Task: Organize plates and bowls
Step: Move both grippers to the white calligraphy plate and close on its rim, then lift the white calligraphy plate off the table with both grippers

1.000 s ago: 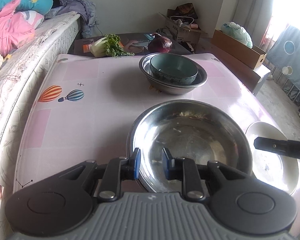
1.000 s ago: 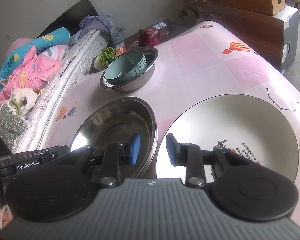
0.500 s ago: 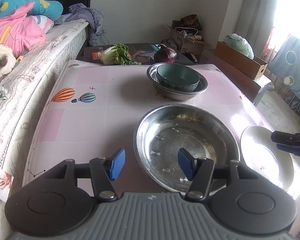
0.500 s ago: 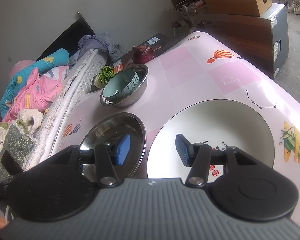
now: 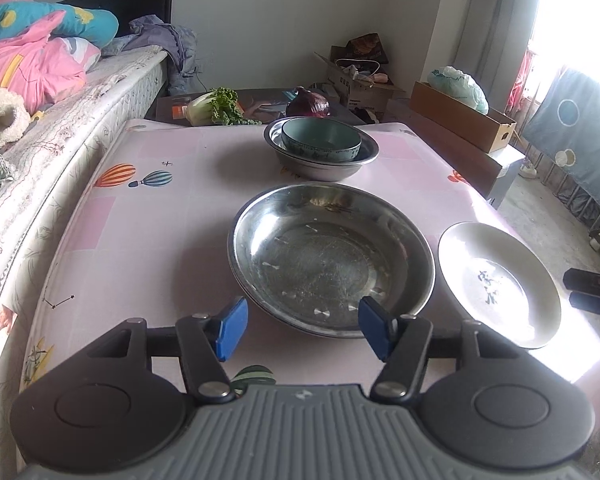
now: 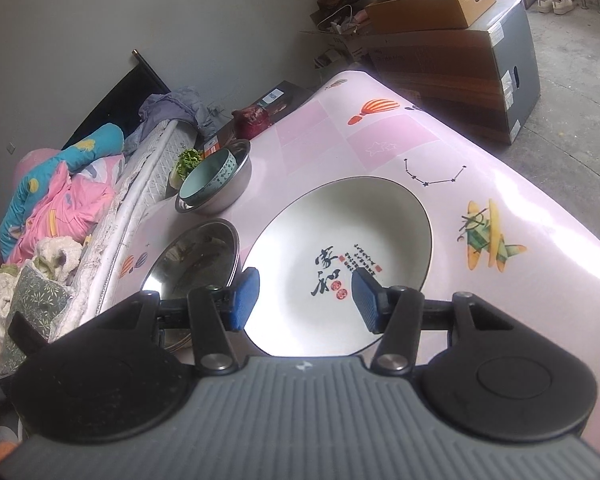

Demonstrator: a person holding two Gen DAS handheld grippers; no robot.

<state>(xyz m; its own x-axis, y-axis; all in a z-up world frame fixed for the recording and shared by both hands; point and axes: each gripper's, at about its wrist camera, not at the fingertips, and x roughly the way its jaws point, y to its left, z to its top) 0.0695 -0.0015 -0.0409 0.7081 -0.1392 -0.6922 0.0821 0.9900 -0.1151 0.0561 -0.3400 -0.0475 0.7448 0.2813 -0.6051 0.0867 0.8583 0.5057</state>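
Note:
A large steel basin (image 5: 332,256) sits on the pink table, just ahead of my open, empty left gripper (image 5: 302,330). It also shows in the right wrist view (image 6: 196,256). A white plate with black characters (image 6: 340,256) lies to its right (image 5: 500,284), under my open, empty right gripper (image 6: 306,300). The right gripper's tips (image 5: 592,292) show at the right edge of the left wrist view. Farther back a teal bowl (image 5: 320,138) sits inside a smaller steel basin (image 5: 322,164).
A bed with bedding (image 5: 40,80) runs along the table's left side. A low table behind holds greens (image 5: 220,108) and a red cabbage (image 5: 308,104). Cardboard boxes (image 6: 432,4) and a cabinet (image 6: 460,68) stand to the right.
Both grippers have opened wide and pulled back and up from the table. The left one let go of the large basin's rim.

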